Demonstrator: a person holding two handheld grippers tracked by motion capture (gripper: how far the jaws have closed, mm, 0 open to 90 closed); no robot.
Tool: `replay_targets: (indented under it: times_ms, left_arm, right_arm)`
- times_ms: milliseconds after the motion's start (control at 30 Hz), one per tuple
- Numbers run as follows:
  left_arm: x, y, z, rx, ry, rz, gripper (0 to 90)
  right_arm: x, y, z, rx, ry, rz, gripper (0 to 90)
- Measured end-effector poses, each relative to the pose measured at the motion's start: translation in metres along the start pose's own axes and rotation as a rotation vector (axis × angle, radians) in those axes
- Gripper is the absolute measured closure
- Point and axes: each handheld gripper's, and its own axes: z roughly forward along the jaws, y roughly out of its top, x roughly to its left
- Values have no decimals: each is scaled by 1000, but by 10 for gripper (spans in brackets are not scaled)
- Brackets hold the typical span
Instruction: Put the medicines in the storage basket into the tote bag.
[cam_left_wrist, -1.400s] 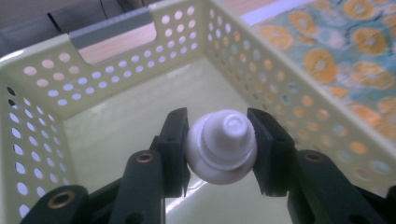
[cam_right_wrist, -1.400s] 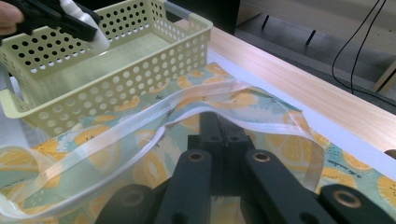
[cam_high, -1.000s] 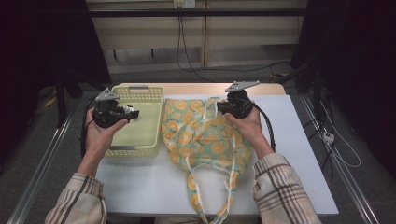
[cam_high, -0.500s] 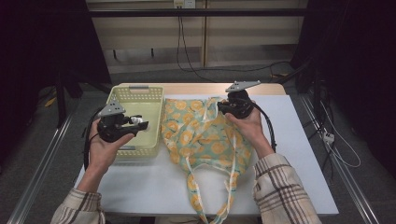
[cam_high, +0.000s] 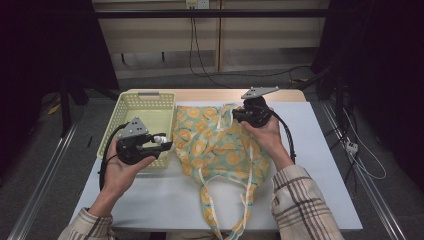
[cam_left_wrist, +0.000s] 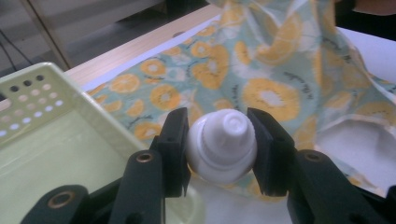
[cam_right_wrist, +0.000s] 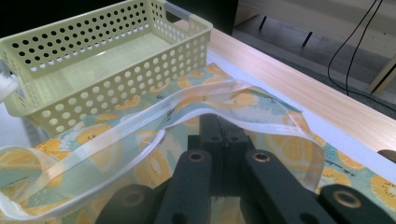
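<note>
Holding now: your left tongs pinch a small white plastic tube by its ribbed screw cap, one black jaw on each side of the cap.
Left tongs, place: in the high view they sit level over the near right corner of the pale green perforated plastic basket, tips pointing toward the bag.
White tube, place: it is off the bench, cap end out past the jaw tips, between the basket's right wall and the bag's left edge; in the left gripper view the bag lies just behind it.
Right tongs: pressed together on the white-trimmed mouth edge of the bag, lifting that edge off the layer beneath.
Bag: a soft fabric tote in pale teal with an orange citrus-slice print lies flat on the bench, mouth toward the far side, its two long handles trailing toward you and over the near edge.
Basket: it stands on the left of the white bench top, just beside the bag, long side running away from you.
Bench: a wooden strip runs along its far edge.
</note>
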Motion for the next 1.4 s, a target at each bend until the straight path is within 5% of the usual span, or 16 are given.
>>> replay_targets:
  times_ms: [800, 933, 1000, 1400]
  left_arm:
    - [-83, 16, 36, -32, -160, 90, 605]
    - [-89, 18, 54, -9, -189, 121, 605]
    - [-91, 20, 66, -8, -209, 104, 605]
    - [-91, 27, 124, 75, -161, 120, 604]
  right_arm:
    - [3, -3, 0, -17, 8, 8, 900]
    - [2, -3, 0, -18, 4, 11, 900]
    - [2, -4, 1, -16, 7, 10, 900]
    - [1, -7, 3, -16, 11, 12, 900]
